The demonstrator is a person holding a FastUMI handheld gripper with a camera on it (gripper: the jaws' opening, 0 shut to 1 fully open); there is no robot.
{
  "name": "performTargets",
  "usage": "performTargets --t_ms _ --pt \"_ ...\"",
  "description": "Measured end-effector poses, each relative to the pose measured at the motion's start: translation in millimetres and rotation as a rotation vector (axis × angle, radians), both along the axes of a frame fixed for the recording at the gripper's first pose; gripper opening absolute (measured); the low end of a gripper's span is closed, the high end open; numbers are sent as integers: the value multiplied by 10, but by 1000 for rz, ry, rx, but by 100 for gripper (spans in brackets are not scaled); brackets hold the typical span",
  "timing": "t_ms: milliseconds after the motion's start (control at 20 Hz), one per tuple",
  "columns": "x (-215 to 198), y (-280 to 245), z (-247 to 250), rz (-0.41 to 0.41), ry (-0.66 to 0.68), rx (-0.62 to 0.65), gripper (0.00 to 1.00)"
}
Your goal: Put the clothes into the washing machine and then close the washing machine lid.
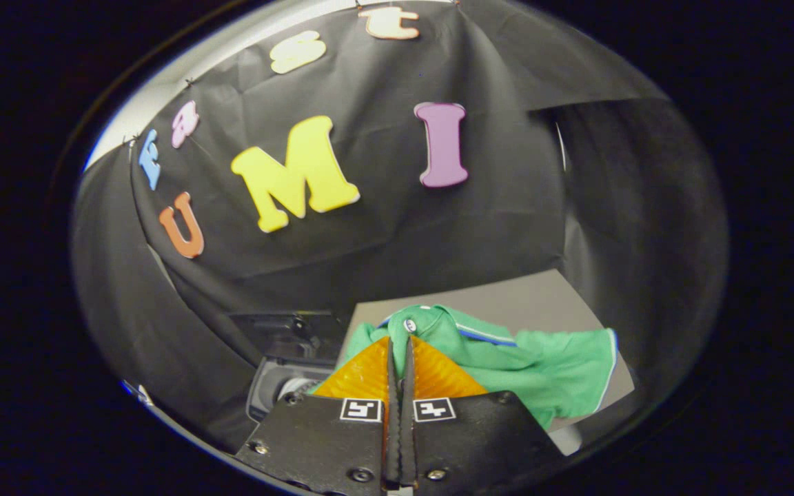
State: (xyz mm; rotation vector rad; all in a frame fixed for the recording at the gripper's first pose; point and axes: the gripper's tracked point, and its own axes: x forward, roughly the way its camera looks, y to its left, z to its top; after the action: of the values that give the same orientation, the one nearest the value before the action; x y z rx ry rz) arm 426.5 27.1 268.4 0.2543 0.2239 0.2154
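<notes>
Gripper (399, 342) is pointing forward at the booth wall, its two orange fingers (362, 375) sitting pressed together with just a thin dark slit between them. The tips are meeting right at the collar area of a green shirt (542, 365); whether any cloth is pinched between them is hard to tell, the tips are covering that spot. The shirt is lying crumpled on a grey table (507, 303), spreading out ahead of the fingers and off to their right side, a blue-and-white trim line running along its fold and sleeve edge. A small white button or snap is showing just beyond the fingertips. To the left of the fingers, lower than the table, the washing machine (280, 386) is sitting with its lid (290, 334) standing up and open, part of the drum opening showing dark grey below it. Shirt is still outside the machine.
</notes>
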Motion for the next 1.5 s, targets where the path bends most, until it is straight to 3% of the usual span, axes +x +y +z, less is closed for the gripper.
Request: performTargets --t_ms 450,650,1000,1500 --pt "-692 1237 1289 159 -250 44 4" --pt "-690 1752 1570 216 -294 34 4" --pt "-501 2660 1502 337 -269 51 4" --pt "98 3622 782 475 -161 11 4"
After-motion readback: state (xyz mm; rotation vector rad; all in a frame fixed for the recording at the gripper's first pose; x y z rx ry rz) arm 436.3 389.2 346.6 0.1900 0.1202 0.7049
